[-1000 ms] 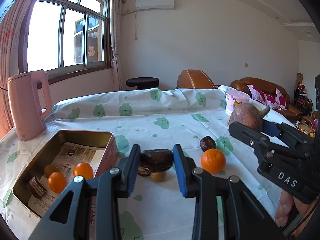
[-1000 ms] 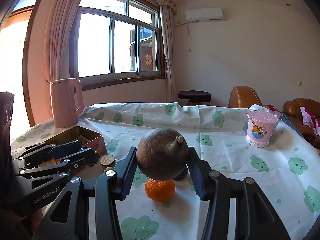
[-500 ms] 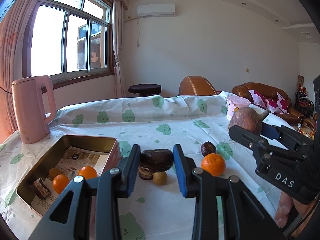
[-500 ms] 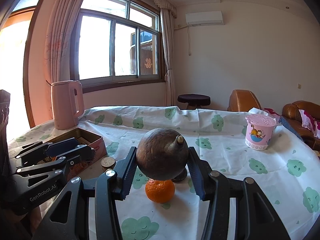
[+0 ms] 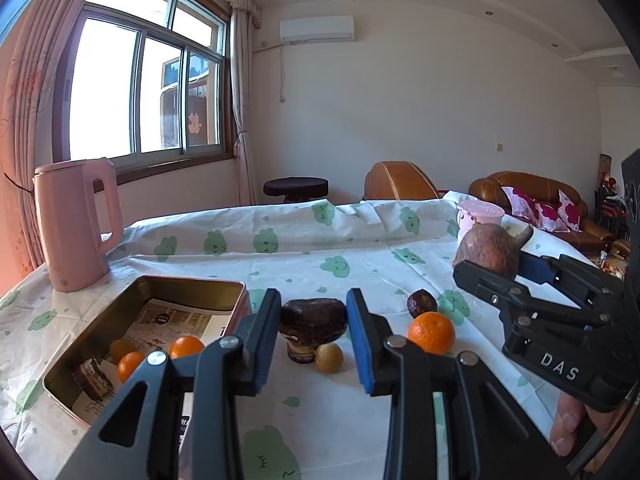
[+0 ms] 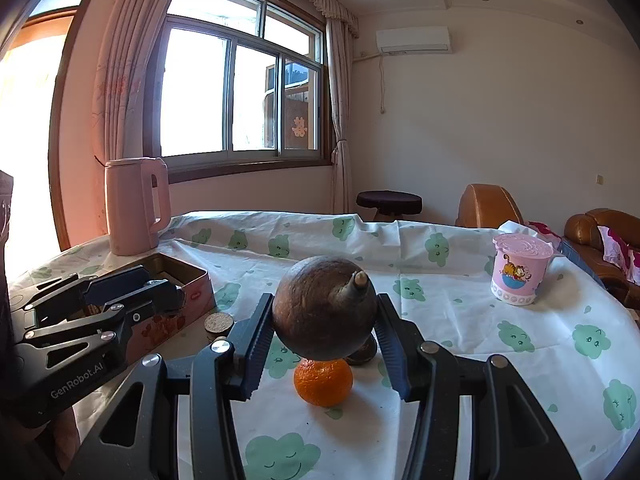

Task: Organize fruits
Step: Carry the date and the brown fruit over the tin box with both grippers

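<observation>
Left of the loose fruit, the tin (image 5: 208, 288) on the surface (image 5: 320, 408) holds small oranges (image 5: 185, 346). The left hand-held gripper (image 5: 313, 326) pinches a dark mushroom-shaped piece (image 5: 313, 318); the right hand-held gripper (image 6: 325, 332) clamps a brown round fruit (image 6: 322, 312) above an orange (image 6: 323, 381). Both loads seem mid-carry; next, each likely needs lowering into the tin before release.

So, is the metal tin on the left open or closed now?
Open. The metal tin has no lid on it, and its inside shows small orange fruits and printed paper.
</observation>
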### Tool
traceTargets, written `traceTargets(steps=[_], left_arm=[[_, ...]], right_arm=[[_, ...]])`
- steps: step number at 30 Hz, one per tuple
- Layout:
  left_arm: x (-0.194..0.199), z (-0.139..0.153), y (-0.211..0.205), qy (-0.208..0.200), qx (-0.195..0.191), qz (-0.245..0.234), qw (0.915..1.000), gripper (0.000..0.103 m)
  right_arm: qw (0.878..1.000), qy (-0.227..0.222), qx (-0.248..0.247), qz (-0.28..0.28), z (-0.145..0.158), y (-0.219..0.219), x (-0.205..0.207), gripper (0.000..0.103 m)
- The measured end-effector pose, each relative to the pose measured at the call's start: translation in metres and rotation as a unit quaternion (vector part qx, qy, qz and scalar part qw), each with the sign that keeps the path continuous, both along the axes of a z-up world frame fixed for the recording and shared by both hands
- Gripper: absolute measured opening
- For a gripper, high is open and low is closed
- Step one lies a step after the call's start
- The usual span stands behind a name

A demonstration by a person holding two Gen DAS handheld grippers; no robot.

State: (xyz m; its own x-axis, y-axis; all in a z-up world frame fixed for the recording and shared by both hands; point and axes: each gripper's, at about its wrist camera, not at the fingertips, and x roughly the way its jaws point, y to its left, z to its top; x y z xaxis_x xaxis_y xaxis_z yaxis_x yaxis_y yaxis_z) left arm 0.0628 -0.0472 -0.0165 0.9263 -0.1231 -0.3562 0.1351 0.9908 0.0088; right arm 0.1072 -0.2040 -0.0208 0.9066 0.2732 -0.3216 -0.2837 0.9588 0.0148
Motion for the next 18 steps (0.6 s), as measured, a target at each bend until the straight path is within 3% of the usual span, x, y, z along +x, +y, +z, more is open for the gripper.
traceTargets(steps=[18], left_arm=[[0.001,0.002,0.038,0.010,-0.011,0.031,0.9994,0.035]], right_arm=[[0.999,0.000,-0.017,0.051,0.002,0.043,0.003,0.052]])
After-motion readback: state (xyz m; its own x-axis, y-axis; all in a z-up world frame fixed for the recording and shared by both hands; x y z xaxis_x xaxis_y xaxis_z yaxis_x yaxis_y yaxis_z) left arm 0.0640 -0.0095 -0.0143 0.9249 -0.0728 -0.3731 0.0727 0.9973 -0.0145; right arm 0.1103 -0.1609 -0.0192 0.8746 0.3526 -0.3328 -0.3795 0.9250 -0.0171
